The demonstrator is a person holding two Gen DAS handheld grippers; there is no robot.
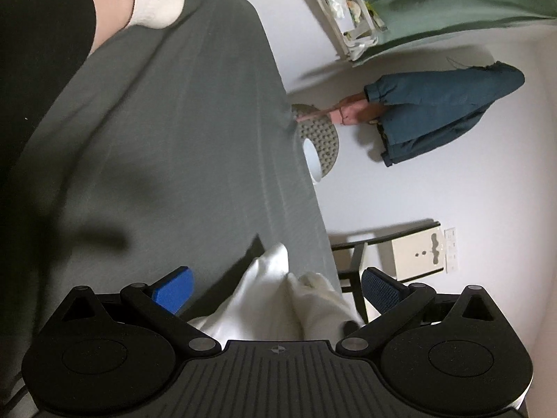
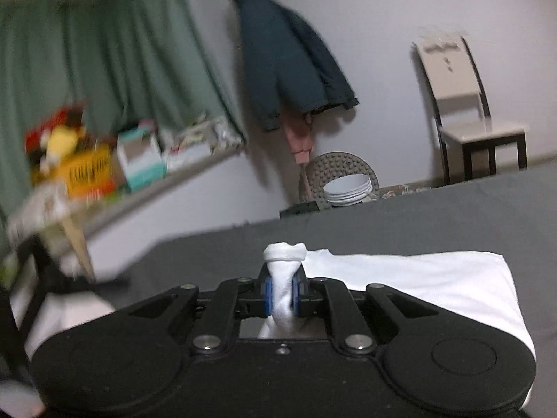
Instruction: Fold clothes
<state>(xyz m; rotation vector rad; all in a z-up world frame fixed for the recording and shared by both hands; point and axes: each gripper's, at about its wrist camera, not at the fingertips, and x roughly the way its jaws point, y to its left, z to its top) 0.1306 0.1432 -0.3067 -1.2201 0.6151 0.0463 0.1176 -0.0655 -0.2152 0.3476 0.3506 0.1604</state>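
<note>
White cloth is the whole matter: the white garment [image 2: 417, 278] lies spread on the grey bed [image 2: 452, 209], flat and smooth-edged toward the right of the right wrist view, while a bunched corner of it rises into the right tongs [image 2: 283, 291], whose blue pads [image 2: 267, 292] are clamped together on that twisted tuft. The left tongs [image 1: 275, 289] stand wide apart, blue pads [image 1: 174, 289] on either side of a loose ridge of the same white fabric [image 1: 271, 292], gripping nothing; whether the cloth touches either pad I cannot tell

What could go wrong, as I judge it: the right tongs hold only a narrow pinch, so a quick pull may slip the tuft out from between the pads and let the corner drop in a heap. With one side held and the other free, any lift or drag would likely skew the garment and leave a crooked edge or a crease across the flat part. If the left tongs close where they are, they may take several layers of that ridge at once, or miss the edge altogether. The right wrist view is blurred at its left side, so a hasty sweep may also wrinkle the bed cover beneath
</note>
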